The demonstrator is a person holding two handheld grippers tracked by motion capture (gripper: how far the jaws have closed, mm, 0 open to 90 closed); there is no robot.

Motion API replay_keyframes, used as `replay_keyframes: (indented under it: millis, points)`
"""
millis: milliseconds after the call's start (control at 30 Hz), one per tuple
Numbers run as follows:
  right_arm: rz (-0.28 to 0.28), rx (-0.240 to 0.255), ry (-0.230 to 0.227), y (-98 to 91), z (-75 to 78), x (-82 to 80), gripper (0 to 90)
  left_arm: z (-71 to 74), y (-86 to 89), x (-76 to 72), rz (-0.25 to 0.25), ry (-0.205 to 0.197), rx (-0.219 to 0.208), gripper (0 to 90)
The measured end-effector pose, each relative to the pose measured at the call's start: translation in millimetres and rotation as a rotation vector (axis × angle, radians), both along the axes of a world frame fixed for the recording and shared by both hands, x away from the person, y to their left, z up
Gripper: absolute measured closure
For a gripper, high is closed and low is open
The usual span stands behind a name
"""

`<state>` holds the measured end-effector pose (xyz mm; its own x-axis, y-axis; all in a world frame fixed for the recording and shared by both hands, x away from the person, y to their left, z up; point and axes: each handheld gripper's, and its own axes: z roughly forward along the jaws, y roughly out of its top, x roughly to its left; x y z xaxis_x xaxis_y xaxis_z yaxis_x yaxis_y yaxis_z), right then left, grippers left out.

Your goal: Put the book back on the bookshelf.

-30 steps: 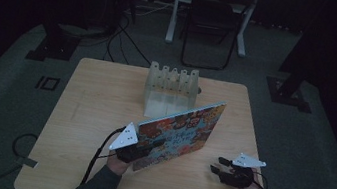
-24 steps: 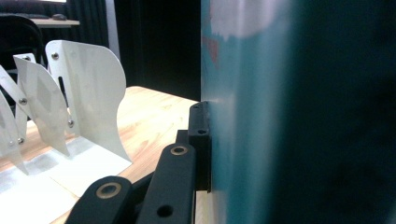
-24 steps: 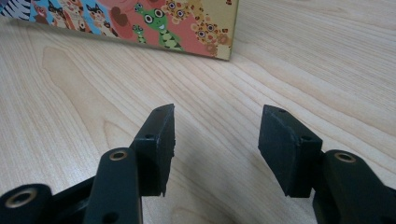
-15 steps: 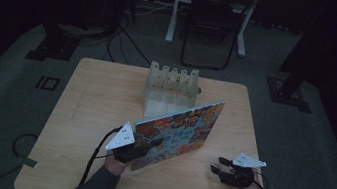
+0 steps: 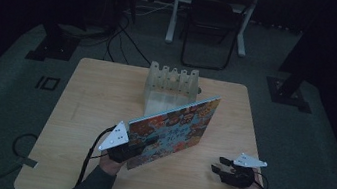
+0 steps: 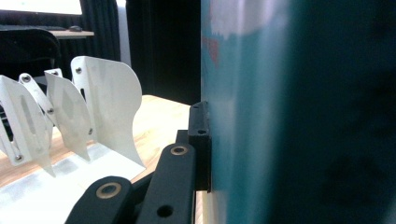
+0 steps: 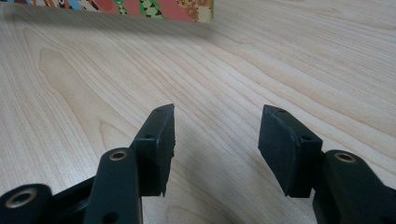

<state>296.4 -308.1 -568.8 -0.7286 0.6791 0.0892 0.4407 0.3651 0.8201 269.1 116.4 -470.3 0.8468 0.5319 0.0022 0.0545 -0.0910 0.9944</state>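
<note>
A thin book with a colourful patterned cover (image 5: 174,128) stands tilted on edge over the middle of the wooden table (image 5: 100,94), its far corner raised toward the white slotted rack (image 5: 172,82). My left gripper (image 5: 136,145) is shut on the book's near lower corner. In the left gripper view one black finger (image 6: 200,140) presses flat against the book (image 6: 289,112), and the other is hidden behind it. My right gripper (image 5: 219,165) rests low at the table's front right, open, apart from the book. Its jaws (image 7: 215,144) hold nothing, with bare wood between them.
The rack's white curved dividers (image 6: 102,102) stand just left of the book in the left gripper view. The book's lower edge (image 7: 140,8) lies ahead of the right gripper. A folding chair (image 5: 212,25) and stand bases sit on the dark floor beyond the table.
</note>
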Motion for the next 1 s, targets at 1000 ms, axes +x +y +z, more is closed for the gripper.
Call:
replay_keyframes:
  millis: [1000]
  points:
    - [-0.013,0.016,-0.003,-5.0,0.1,1.2,45.4,6.8,20.2,-4.5,0.062,-0.011,-0.010,81.3]
